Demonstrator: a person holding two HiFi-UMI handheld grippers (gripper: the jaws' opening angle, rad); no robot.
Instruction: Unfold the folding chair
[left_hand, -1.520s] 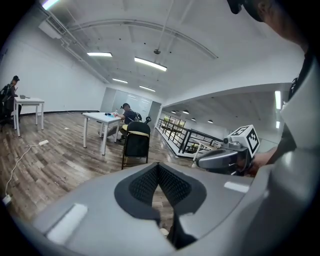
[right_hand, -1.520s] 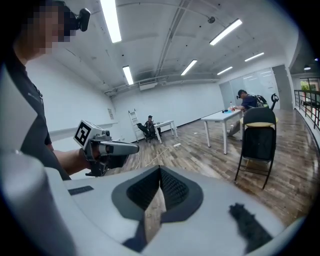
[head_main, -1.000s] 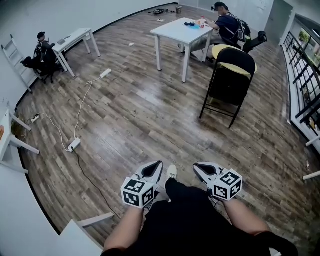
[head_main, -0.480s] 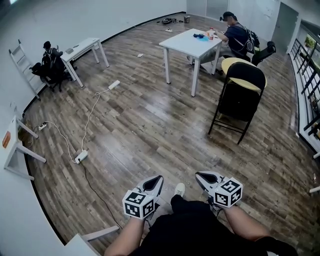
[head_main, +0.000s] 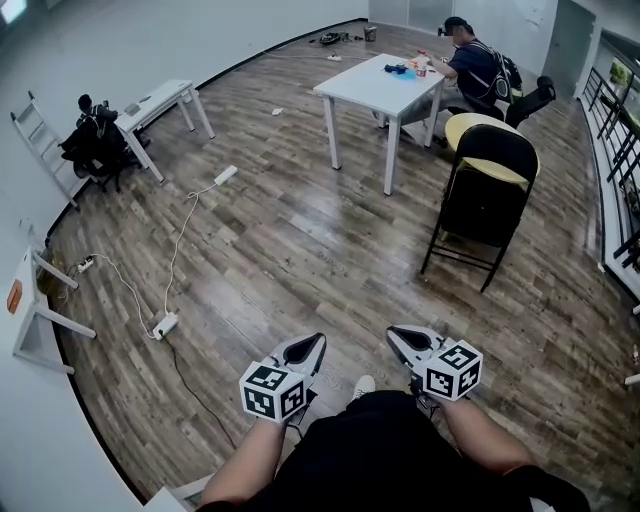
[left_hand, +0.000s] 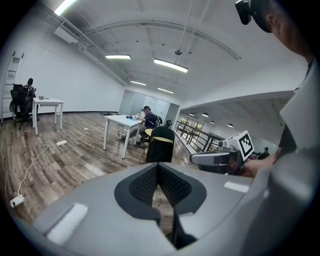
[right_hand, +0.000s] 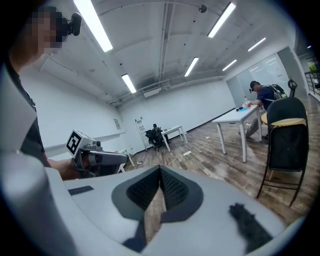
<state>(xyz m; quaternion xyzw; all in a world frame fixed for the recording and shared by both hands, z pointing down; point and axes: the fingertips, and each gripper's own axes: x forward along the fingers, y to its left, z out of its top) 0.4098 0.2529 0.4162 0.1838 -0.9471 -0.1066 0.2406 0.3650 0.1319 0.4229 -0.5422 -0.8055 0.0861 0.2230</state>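
Note:
The folding chair (head_main: 487, 195) is black with a yellow seat pad and stands on the wood floor at the right, well ahead of both grippers. It also shows in the left gripper view as the chair (left_hand: 160, 145) and in the right gripper view as the chair (right_hand: 286, 145). My left gripper (head_main: 312, 345) and right gripper (head_main: 398, 335) are held side by side in front of my body, both shut and empty. The left gripper (left_hand: 158, 166) has its jaws closed together, and so does the right gripper (right_hand: 160, 170). Neither touches the chair.
A white table (head_main: 385, 75) stands just behind the chair, with a person (head_main: 478, 65) seated at it. A power strip with its cable (head_main: 165, 325) lies on the floor at the left. Another table (head_main: 160, 90), a seated person (head_main: 95, 135) and a ladder (head_main: 30, 130) are far left. A railing (head_main: 620, 130) runs along the right.
I have walked forward across the floor and both grippers have come along with me, still shut. The chair now sits a little lower and further right in the head view.

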